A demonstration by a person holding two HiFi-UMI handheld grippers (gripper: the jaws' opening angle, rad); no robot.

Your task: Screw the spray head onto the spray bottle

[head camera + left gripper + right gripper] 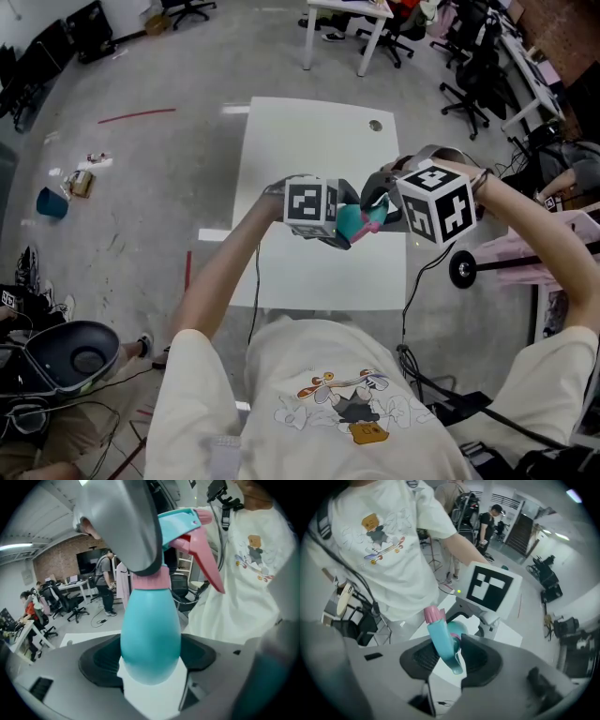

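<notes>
Above the white table (309, 141) my two grippers meet. My left gripper (339, 234) (150, 660) is shut on the teal spray bottle (354, 223) (151, 639), its pads on the round body. A pink collar (150, 578) sits at the neck, with the teal and pink spray head (187, 522) (443, 637) above it. My right gripper (375, 211) (450, 658) comes down from above with the head between its jaws. One grey finger (126, 522) lies against the head and collar. I see no firm press from the other pad.
The table has a round cable hole (376, 125) at its far right. Office chairs (469, 56) and another white table (347, 19) stand behind. A blue bucket (52, 202) is on the floor at the left, a pink cart (553, 253) at the right.
</notes>
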